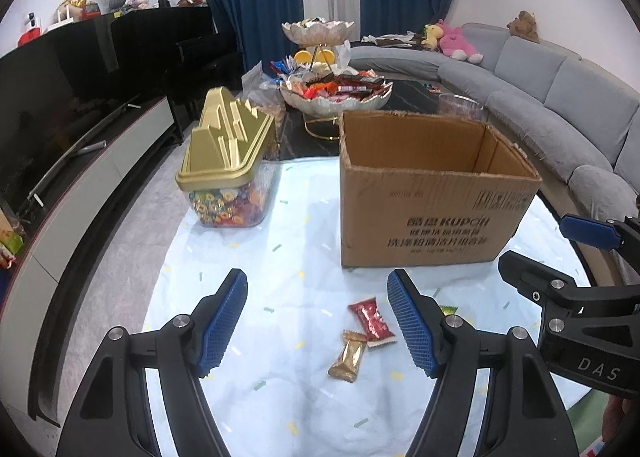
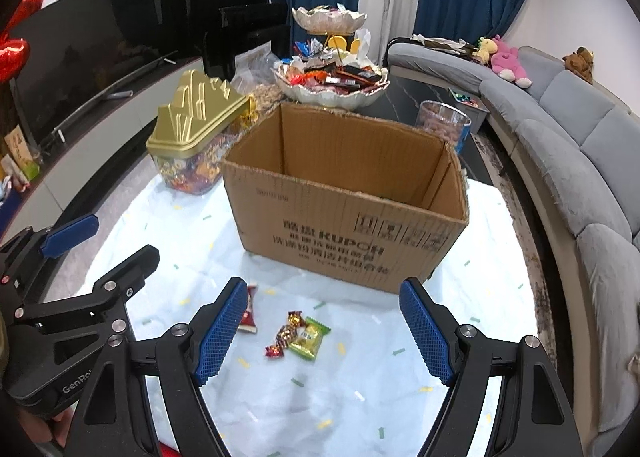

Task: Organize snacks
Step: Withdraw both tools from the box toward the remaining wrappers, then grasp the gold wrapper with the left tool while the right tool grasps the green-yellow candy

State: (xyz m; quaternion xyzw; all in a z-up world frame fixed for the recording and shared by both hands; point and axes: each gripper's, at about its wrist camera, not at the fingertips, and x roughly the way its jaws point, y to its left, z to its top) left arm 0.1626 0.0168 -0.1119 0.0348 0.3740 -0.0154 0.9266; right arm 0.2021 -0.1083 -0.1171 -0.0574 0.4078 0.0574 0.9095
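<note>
Both claws hover spread apart and empty over the pale blue cloth-covered desk point(image 1: 240, 241). Between the left claw point(image 1: 316, 323) fingers lie a red candy wrapper point(image 1: 372, 320) and a gold foil candy point(image 1: 347, 355); ahead of the right claw point(image 2: 324, 331), a green candy packet point(image 2: 310, 339) touches a red-gold twisted sweet point(image 2: 285, 333). The open brown cardboard box point(image 2: 344, 217) stands beyond.

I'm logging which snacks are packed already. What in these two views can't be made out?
- Floor of the cardboard box: hidden by its front wall in both wrist views, so any contents are unseen.
- Red packet: half hidden behind the right gripper finger in the right view.
- Green packet: mostly hidden behind the left gripper finger in the left view.
</note>
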